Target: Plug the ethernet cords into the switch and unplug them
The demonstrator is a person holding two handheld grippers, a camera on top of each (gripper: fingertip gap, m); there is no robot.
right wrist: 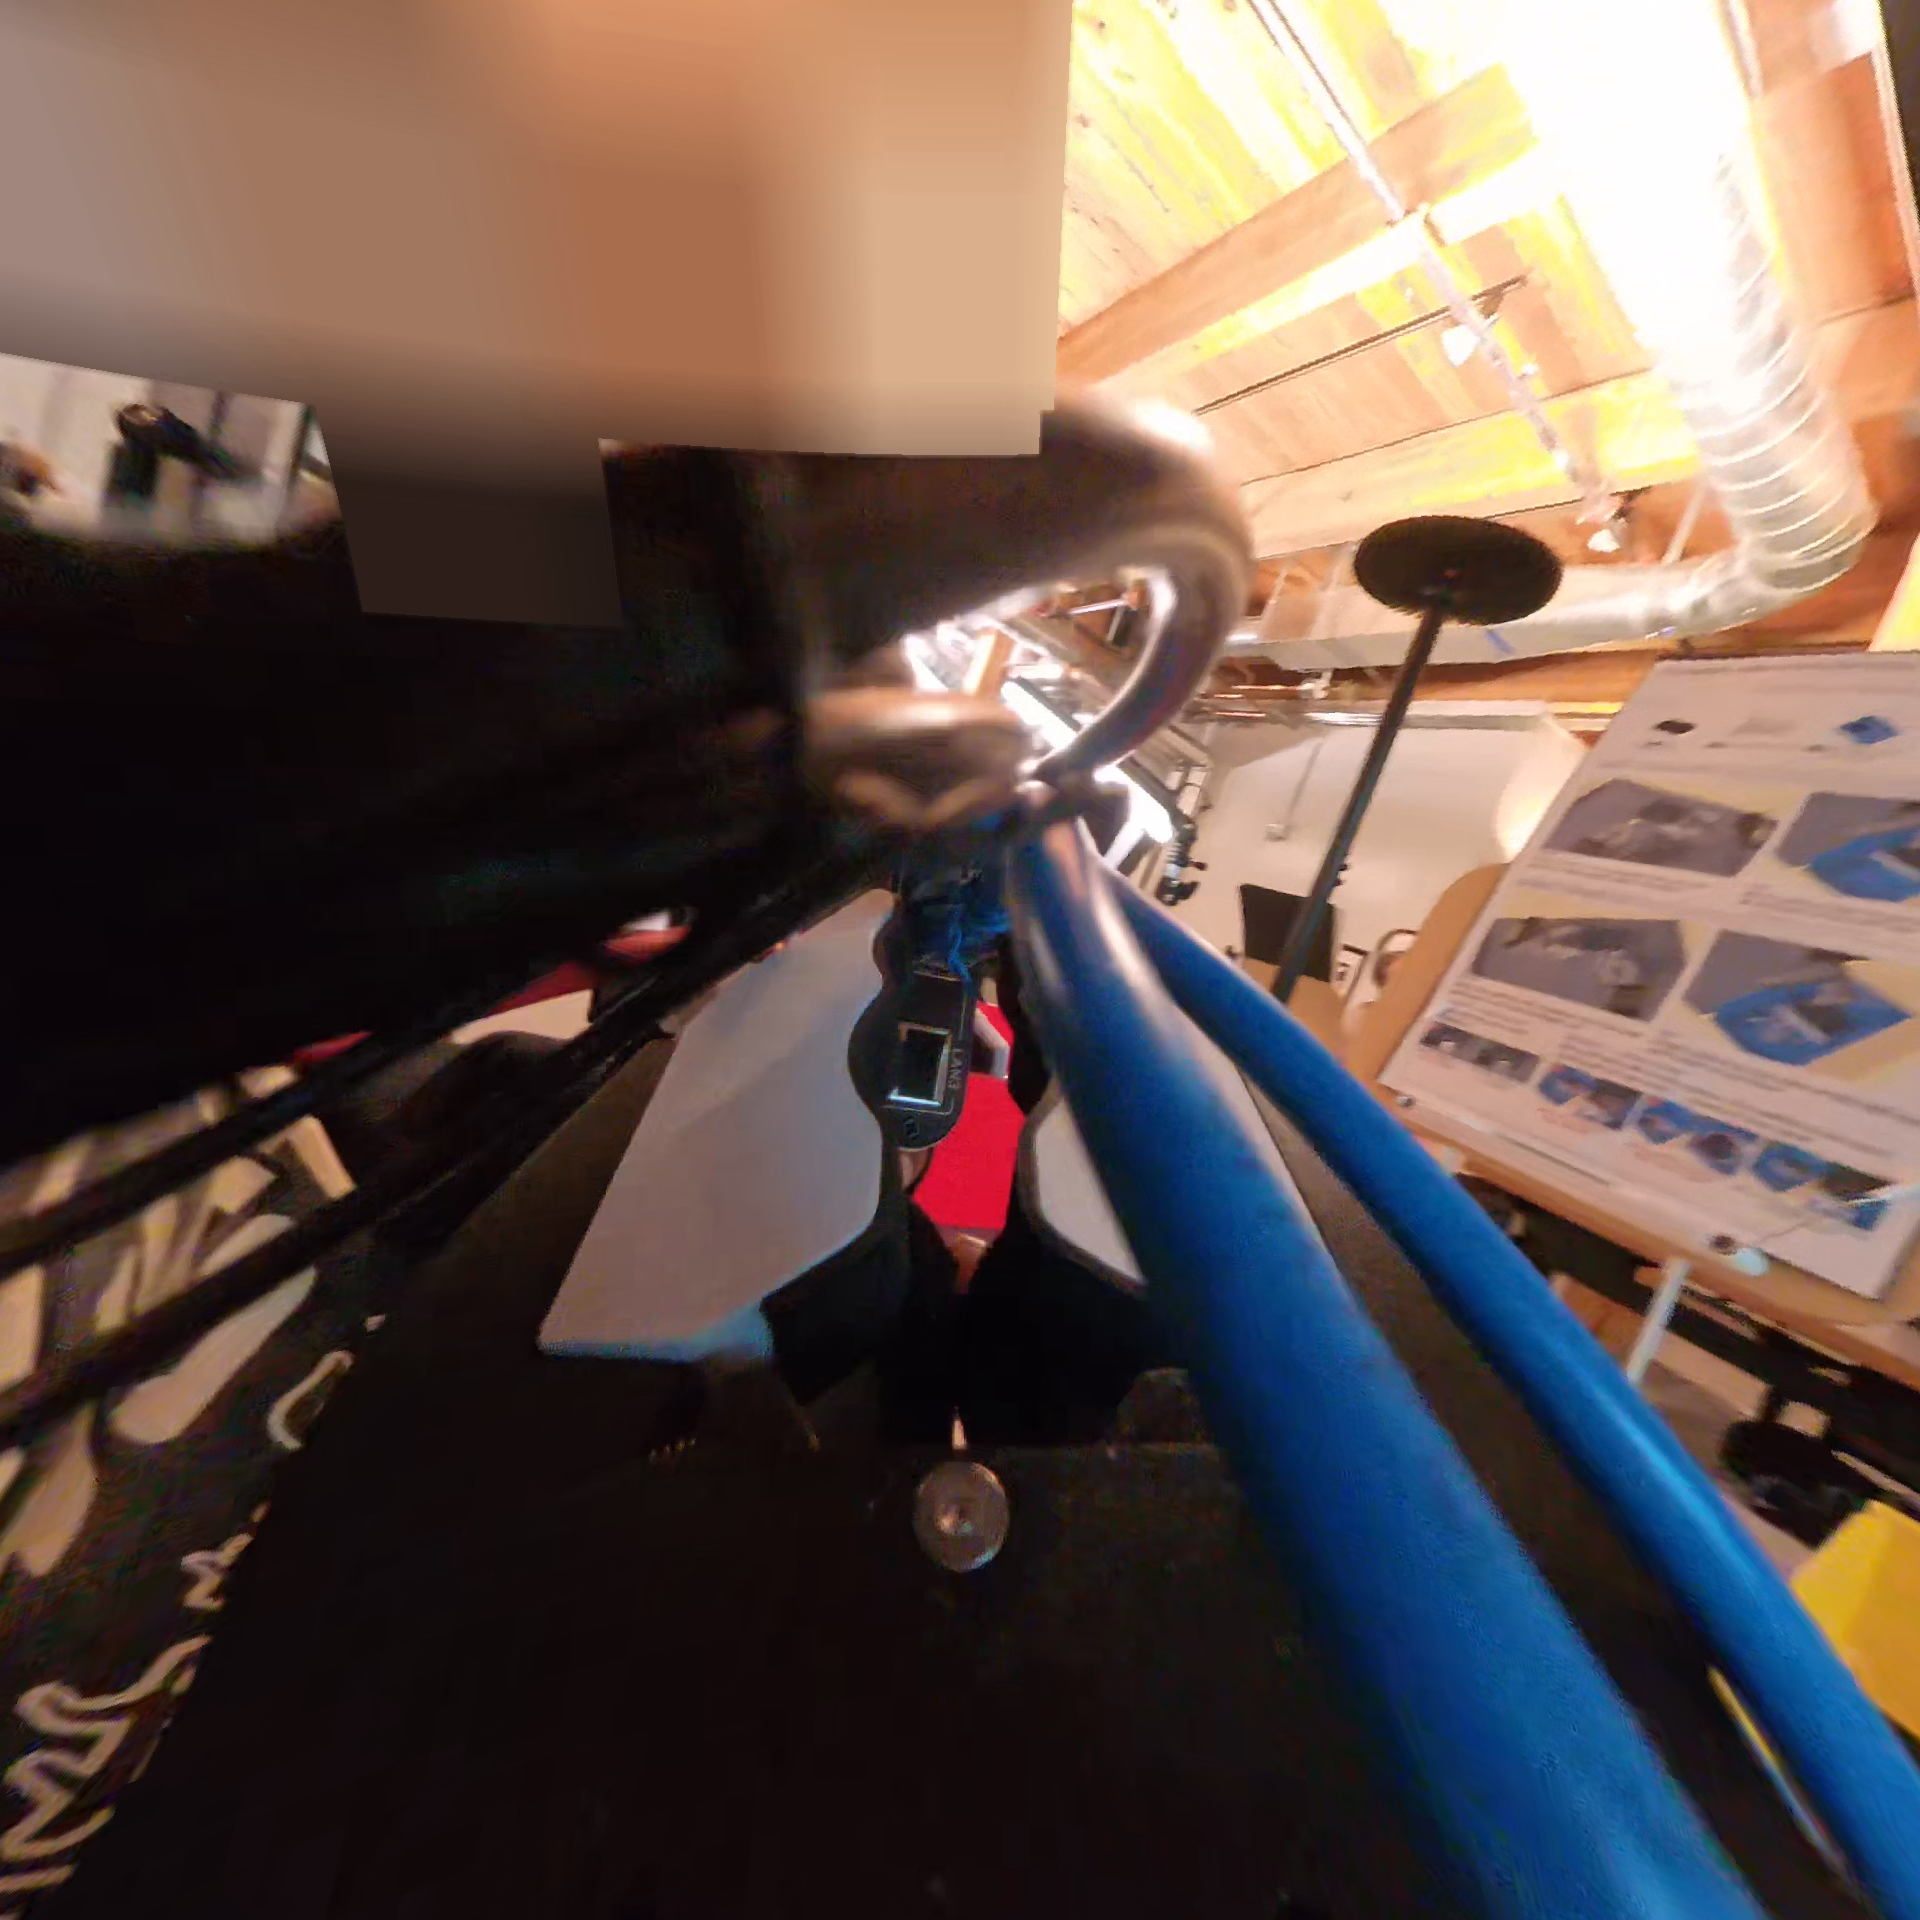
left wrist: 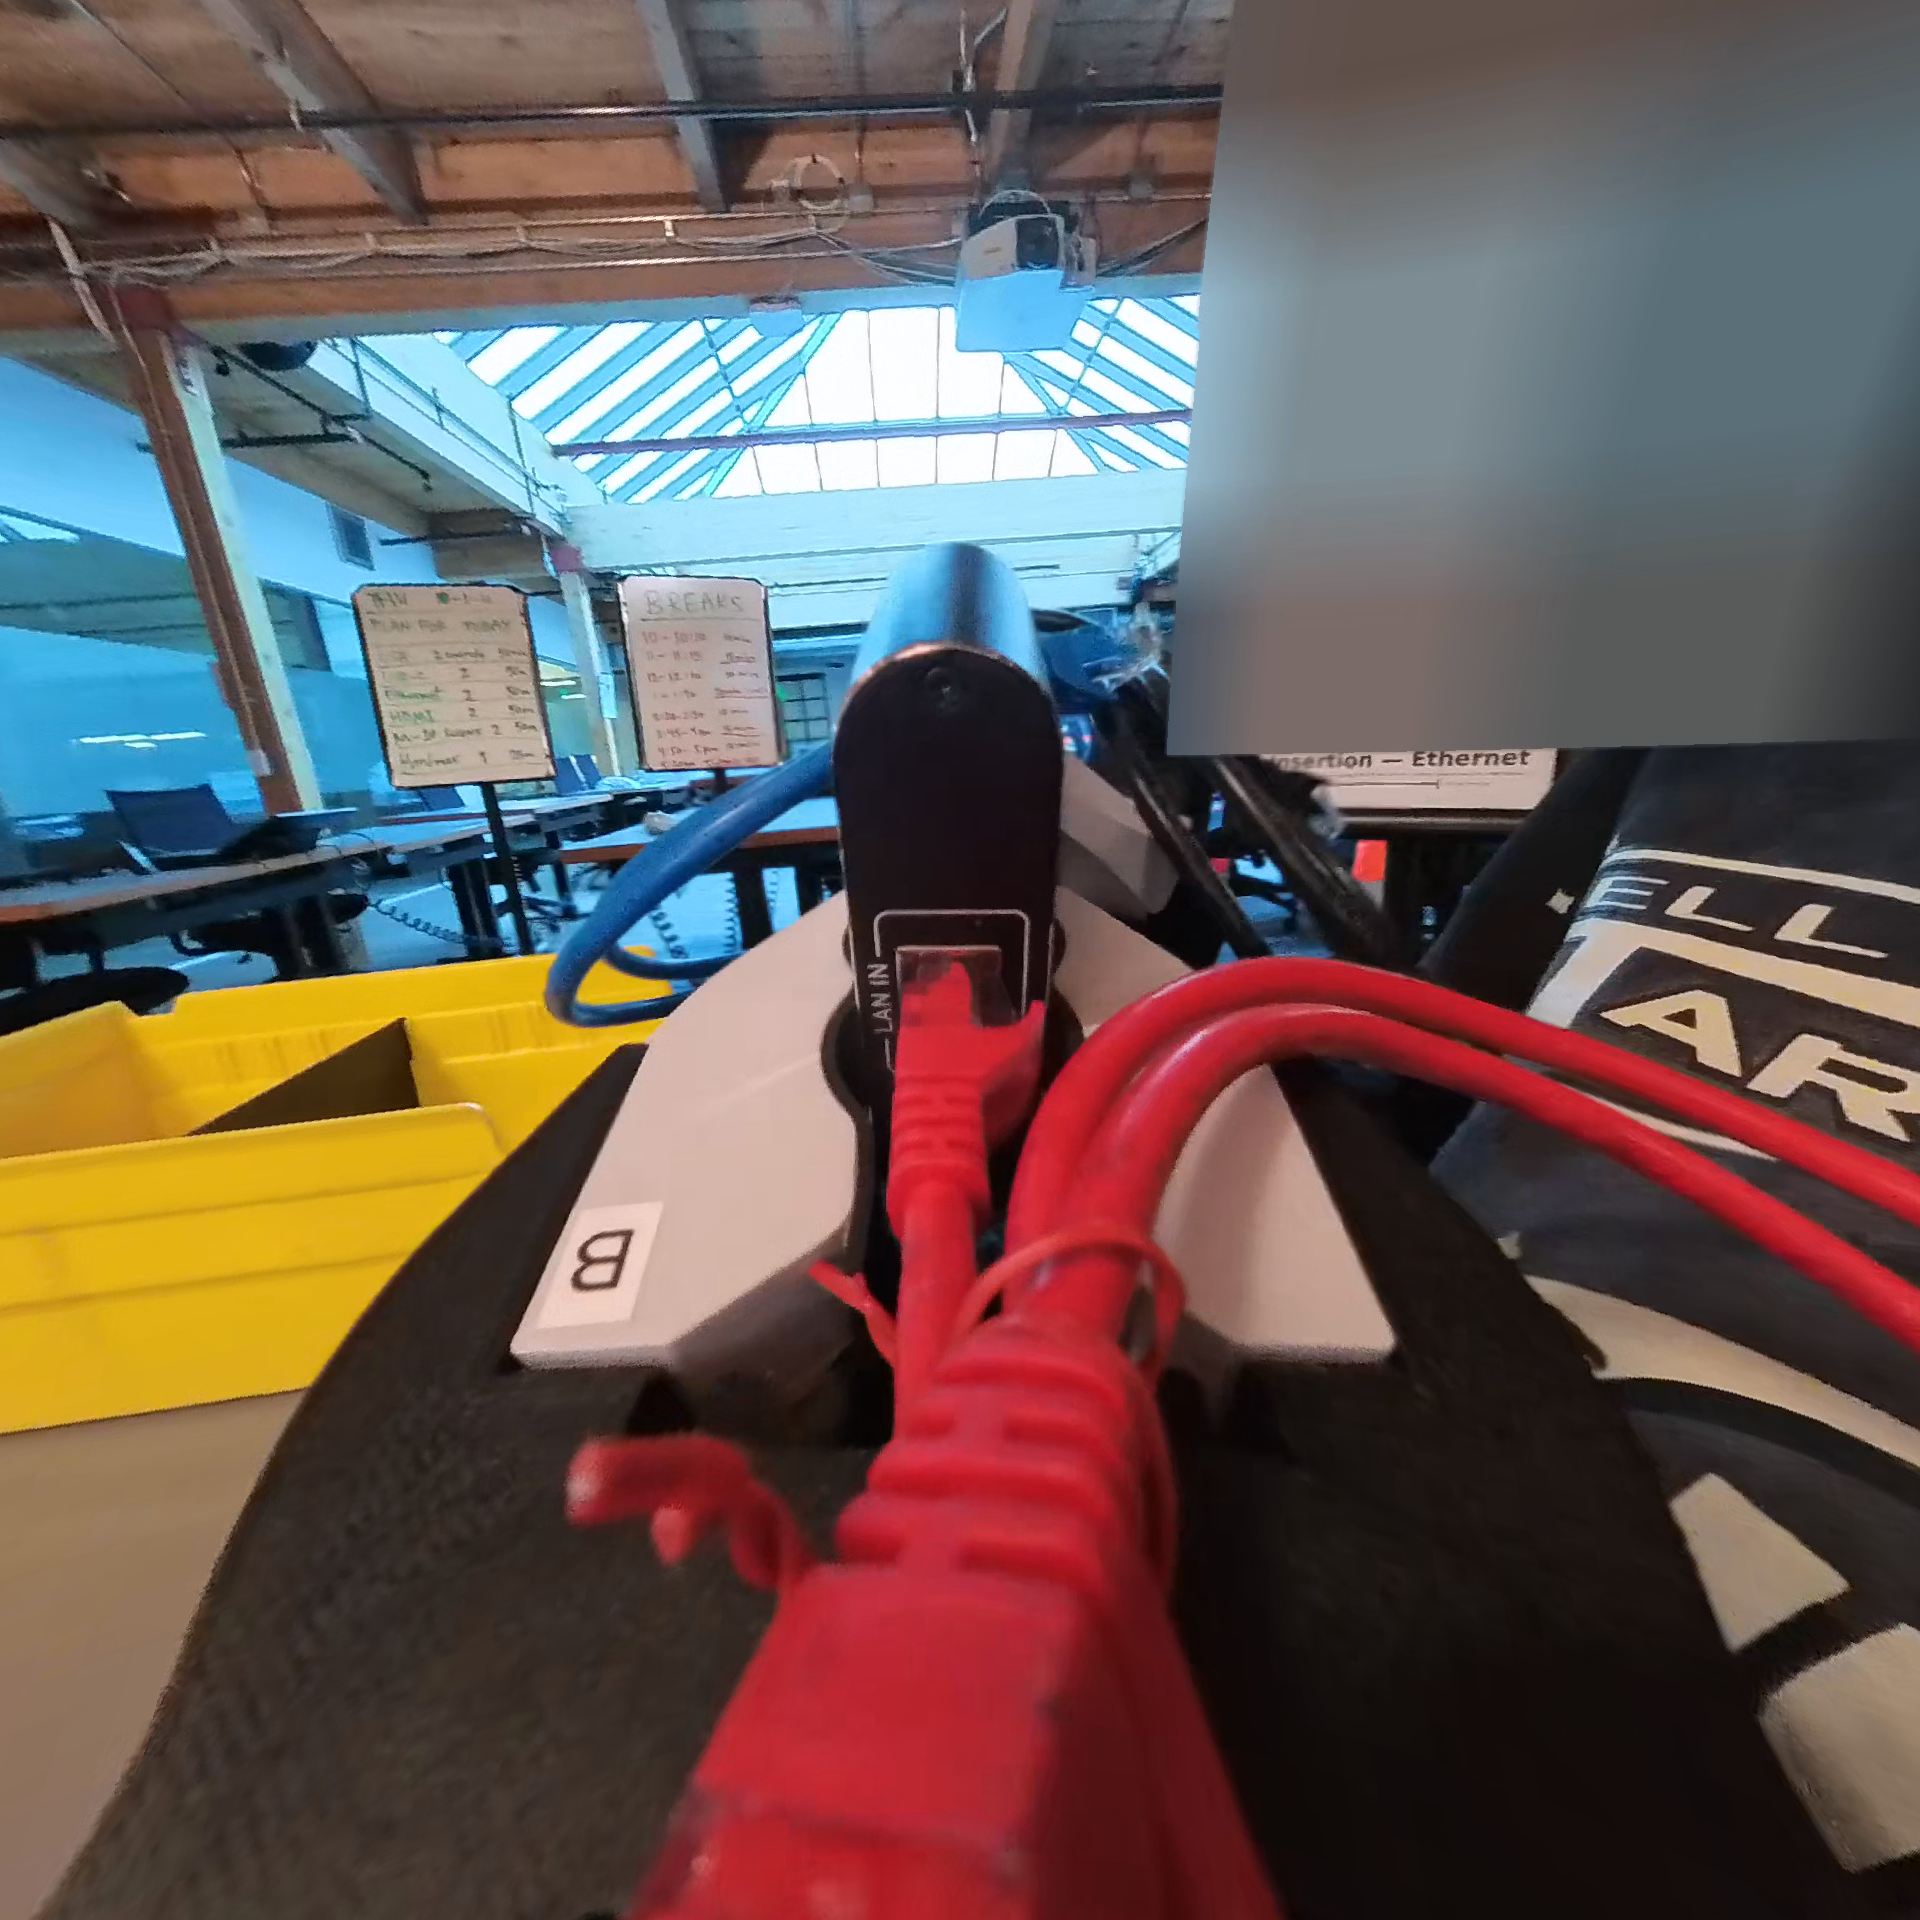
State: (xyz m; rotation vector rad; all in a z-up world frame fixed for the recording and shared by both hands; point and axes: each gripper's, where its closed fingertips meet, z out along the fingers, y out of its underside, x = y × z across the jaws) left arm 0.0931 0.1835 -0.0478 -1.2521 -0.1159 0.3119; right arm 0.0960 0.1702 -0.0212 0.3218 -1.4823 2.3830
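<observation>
In the left wrist view a small black switch (left wrist: 945, 790) stands on end at my fingertips. A red ethernet plug (left wrist: 951, 1023) sits in its port. My left gripper (left wrist: 956, 1122), with grey fingers (left wrist: 727, 1164), is shut on the red plug's boot. The red cord (left wrist: 1351, 1029) loops to the right, and its other plug (left wrist: 935, 1714) hangs blurred near the camera. In the right wrist view my right gripper (right wrist: 935, 1081) is shut on the switch (right wrist: 914, 1055) from the other end. One port there is empty, and a blue plug (right wrist: 956, 914) sits above it. Its blue cord (right wrist: 1299, 1299) runs over my right finger.
A yellow bin (left wrist: 208, 1195) stands left of the left gripper. A person in a dark printed shirt (left wrist: 1714, 1039) is close on the right. The blue cord also loops behind the switch in the left wrist view (left wrist: 613, 914). An instruction board (right wrist: 1683, 956) leans at the right. The grippers are tip to tip, or close to it.
</observation>
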